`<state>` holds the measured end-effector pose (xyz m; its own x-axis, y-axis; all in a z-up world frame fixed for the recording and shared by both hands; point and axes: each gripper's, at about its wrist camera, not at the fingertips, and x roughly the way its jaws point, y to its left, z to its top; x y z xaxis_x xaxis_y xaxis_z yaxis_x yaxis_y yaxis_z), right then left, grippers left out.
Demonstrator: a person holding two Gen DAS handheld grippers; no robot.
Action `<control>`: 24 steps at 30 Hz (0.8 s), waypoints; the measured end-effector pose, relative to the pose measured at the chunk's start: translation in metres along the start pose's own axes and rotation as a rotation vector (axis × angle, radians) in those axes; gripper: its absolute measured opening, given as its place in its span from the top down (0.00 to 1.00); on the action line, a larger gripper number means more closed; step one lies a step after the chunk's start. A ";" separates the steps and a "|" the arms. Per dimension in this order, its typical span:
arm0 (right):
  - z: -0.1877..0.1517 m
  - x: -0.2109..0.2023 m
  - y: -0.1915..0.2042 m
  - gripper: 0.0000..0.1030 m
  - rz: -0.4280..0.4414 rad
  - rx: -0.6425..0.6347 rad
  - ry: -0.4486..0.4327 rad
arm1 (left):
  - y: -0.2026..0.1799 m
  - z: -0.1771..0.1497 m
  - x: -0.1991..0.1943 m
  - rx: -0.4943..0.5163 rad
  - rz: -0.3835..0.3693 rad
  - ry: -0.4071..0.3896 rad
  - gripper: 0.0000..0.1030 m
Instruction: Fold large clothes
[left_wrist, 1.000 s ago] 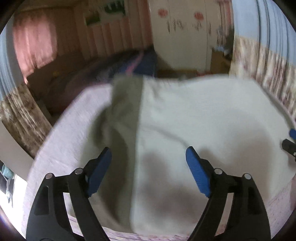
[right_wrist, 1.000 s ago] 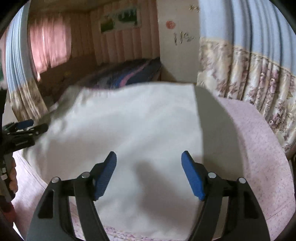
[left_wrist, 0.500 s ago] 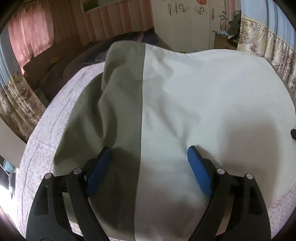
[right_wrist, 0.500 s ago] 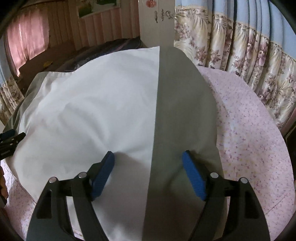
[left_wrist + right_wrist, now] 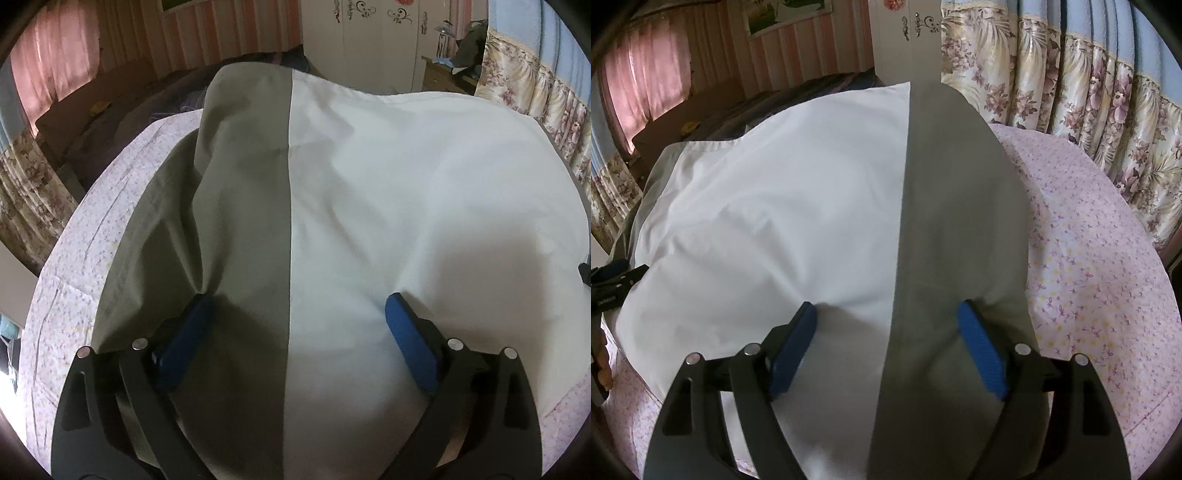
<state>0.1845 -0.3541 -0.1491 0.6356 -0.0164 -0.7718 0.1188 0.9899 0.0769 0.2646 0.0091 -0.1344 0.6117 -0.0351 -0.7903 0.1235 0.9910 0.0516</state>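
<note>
A large cloth, white in the middle (image 5: 406, 192) with olive-grey side bands (image 5: 243, 192), lies spread on a bed; it also shows in the right wrist view (image 5: 775, 206) with its grey band (image 5: 956, 206). My left gripper (image 5: 297, 306) is open, low over the near edge, straddling the left grey-white seam, its left finger pressing a crease in the grey band. My right gripper (image 5: 888, 314) is open, low over the right seam, its right finger against the grey band. The left gripper's tip (image 5: 613, 277) shows at the right wrist view's left edge.
The bed has a pink floral sheet (image 5: 1089, 258) showing right of the cloth and on the left (image 5: 92, 221). Floral curtains (image 5: 1089, 92) hang at the right. A white wardrobe (image 5: 369, 37) and a dark blanket (image 5: 147, 99) lie beyond the bed.
Both grippers have dropped down and forward onto the cloth's near edge; the views tilted from the room toward the bed. Both stayed open.
</note>
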 end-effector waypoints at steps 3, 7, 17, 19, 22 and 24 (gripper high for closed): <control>0.001 -0.028 0.012 0.22 0.077 0.004 -0.060 | -0.004 -0.003 -0.021 0.022 0.039 -0.030 0.12; -0.001 -0.053 0.052 0.22 0.146 -0.099 -0.122 | -0.022 -0.005 -0.066 0.039 -0.013 -0.136 0.10; -0.021 -0.018 0.095 0.22 0.168 -0.223 -0.025 | -0.064 -0.019 -0.035 0.103 -0.062 -0.056 0.05; -0.021 -0.011 0.094 0.22 0.166 -0.219 0.001 | -0.058 -0.019 -0.020 0.085 -0.061 -0.017 0.05; -0.022 -0.003 0.095 0.22 0.151 -0.229 0.012 | -0.062 -0.021 -0.013 0.110 -0.026 -0.025 0.04; -0.023 0.000 0.096 0.21 0.150 -0.231 0.015 | -0.068 -0.022 -0.011 0.127 0.001 -0.033 0.04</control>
<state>0.1785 -0.2560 -0.1561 0.6217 0.1334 -0.7718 -0.1543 0.9869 0.0463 0.2320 -0.0550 -0.1429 0.6369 -0.0400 -0.7699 0.2190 0.9669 0.1309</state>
